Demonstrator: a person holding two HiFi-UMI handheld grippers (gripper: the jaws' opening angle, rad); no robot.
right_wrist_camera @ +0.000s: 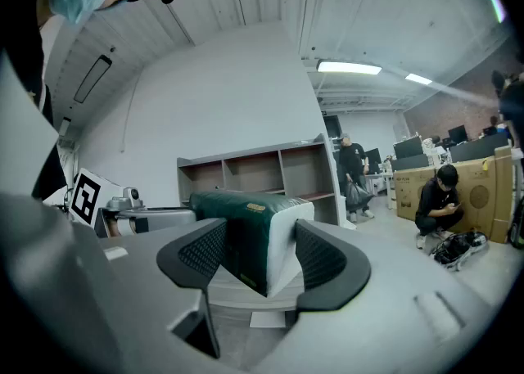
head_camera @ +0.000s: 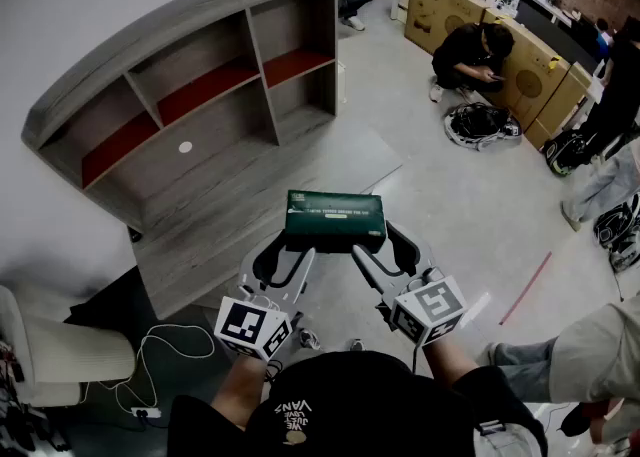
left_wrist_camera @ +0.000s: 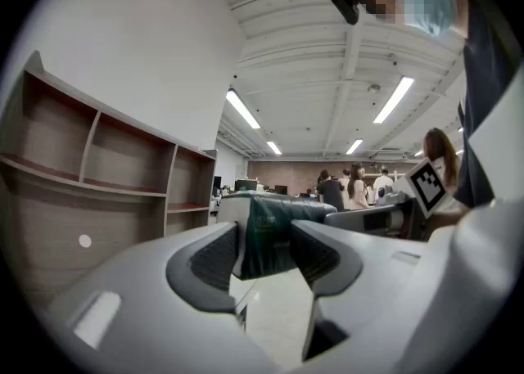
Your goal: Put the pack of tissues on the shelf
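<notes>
The grey shelf (head_camera: pixel 170 27) with its red-lined boards fills the ten o'clock part of the head view, well apart from my load; its wide lower bay holds only a small white disc (head_camera: pixel 185 147) on the back panel. The dark green pack of tissues (head_camera: pixel 335 220) hangs over the concrete floor just below centre, lying level and crosswise, carried between both tools. My left tongs (head_camera: pixel 292 250) come up from seven o'clock and are clamped on its left end; in the left gripper view the ribbed pads press the green wrap (left_wrist_camera: pixel 274 225) from both sides. My right tongs (head_camera: pixel 385 245) come from five o'clock and are clamped on the right end, where the right gripper view shows the pack (right_wrist_camera: pixel 246 225) with its white end face wedged between the pads. I judge the pack light, soft and squashy under a slick film, so it could sag or slide. Holding both ends, pads on the flat long sides, seems the sound grip.
</notes>
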